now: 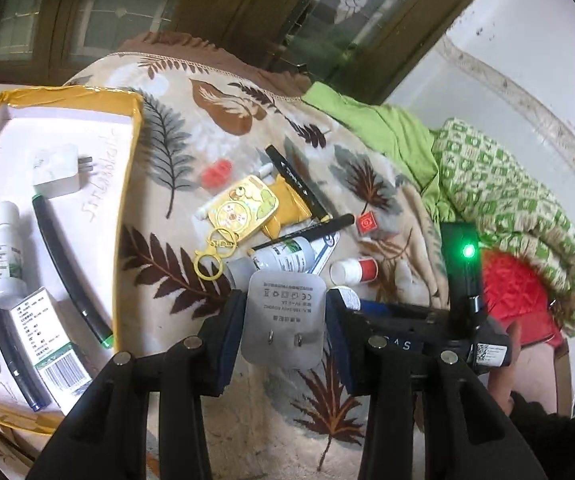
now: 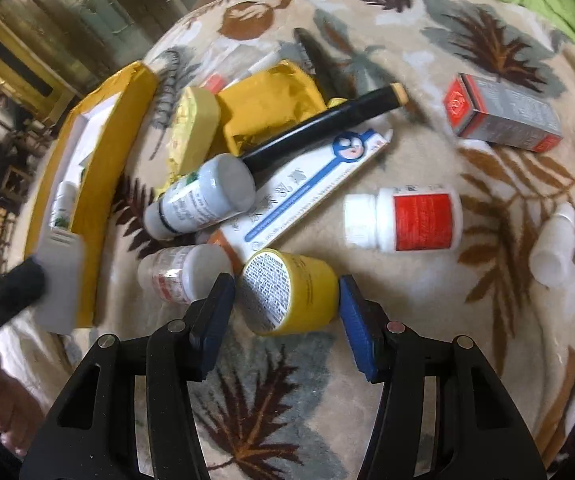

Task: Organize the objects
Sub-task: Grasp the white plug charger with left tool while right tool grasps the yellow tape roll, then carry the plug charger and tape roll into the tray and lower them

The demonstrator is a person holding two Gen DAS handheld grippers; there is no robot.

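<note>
My left gripper (image 1: 285,322) is shut on a grey power adapter (image 1: 283,316), prongs toward the camera, held above the leaf-patterned blanket. It also shows in the right wrist view (image 2: 61,280) beside the box. The yellow-rimmed white box (image 1: 135,128) lies to the left and holds a white charger (image 1: 57,170), a white bottle (image 1: 5,254), a carton and several black pens. My right gripper (image 2: 287,308) is open, its blue pads on either side of a yellow jar (image 2: 291,292) lying on the blanket; I cannot tell whether they touch it.
A pile on the blanket: a gold keychain tag (image 1: 243,208), yellow packet (image 2: 263,108), black marker (image 2: 323,128), toothpaste box (image 2: 307,192), grey-capped bottle (image 2: 203,196), red-label bottle (image 2: 407,218), red-and-grey carton (image 2: 503,114), small white bottle (image 2: 553,244). Green cloth (image 1: 387,128) lies at the right.
</note>
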